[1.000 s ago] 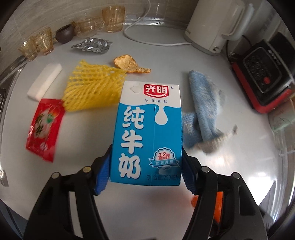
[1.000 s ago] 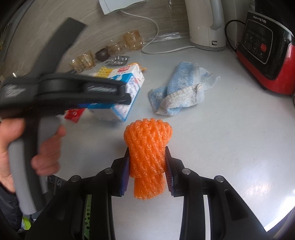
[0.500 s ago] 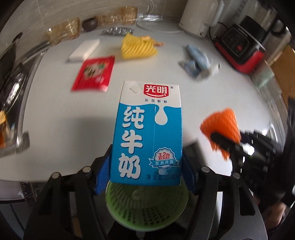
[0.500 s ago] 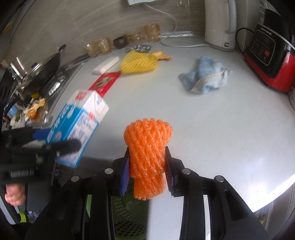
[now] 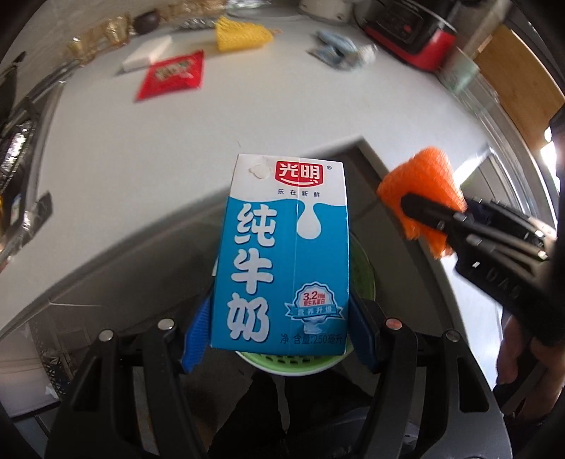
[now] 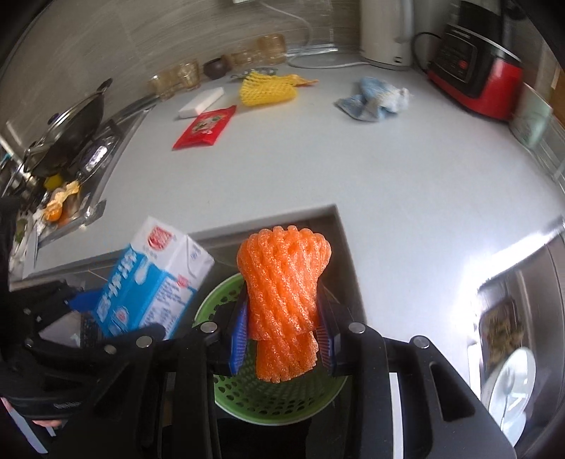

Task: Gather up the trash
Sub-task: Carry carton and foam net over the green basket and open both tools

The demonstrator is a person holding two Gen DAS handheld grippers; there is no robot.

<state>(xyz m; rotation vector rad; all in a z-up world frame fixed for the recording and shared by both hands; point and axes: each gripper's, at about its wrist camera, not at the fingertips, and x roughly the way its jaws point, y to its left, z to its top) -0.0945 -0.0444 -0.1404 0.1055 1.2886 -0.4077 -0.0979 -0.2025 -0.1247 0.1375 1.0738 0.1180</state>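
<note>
The milk carton (image 5: 282, 254) fills the centre of the left wrist view, clamped between the 2 blue pads of the left gripper (image 5: 279, 328), which press on its lower sides; in the right wrist view the same carton (image 6: 152, 279) sits tilted at lower left. The orange foam net (image 6: 282, 296) stands at the middle of the right wrist view, squeezed narrow between the pads of the right gripper (image 6: 282, 335), its top flaring above them and its end hanging below; in the left wrist view it appears at centre right (image 5: 420, 183). Both pieces hang over a green perforated basket (image 6: 268, 399), which lies below the counter's edge; its rim shows under the carton in the left wrist view (image 5: 293, 363).

Further up, on the white counter (image 6: 353, 169), lie a red packet (image 6: 204, 127), a white block (image 6: 201, 102) just beside it, a yellow foam net (image 6: 268, 90) and a crumpled blue cloth (image 6: 374, 99); along the back wall stand glass cups (image 6: 180, 79), a white kettle (image 6: 386, 31) and a red and black appliance (image 6: 473, 74) at upper right; a stove with a lidded pan (image 6: 70, 127) sits at the left edge.
</note>
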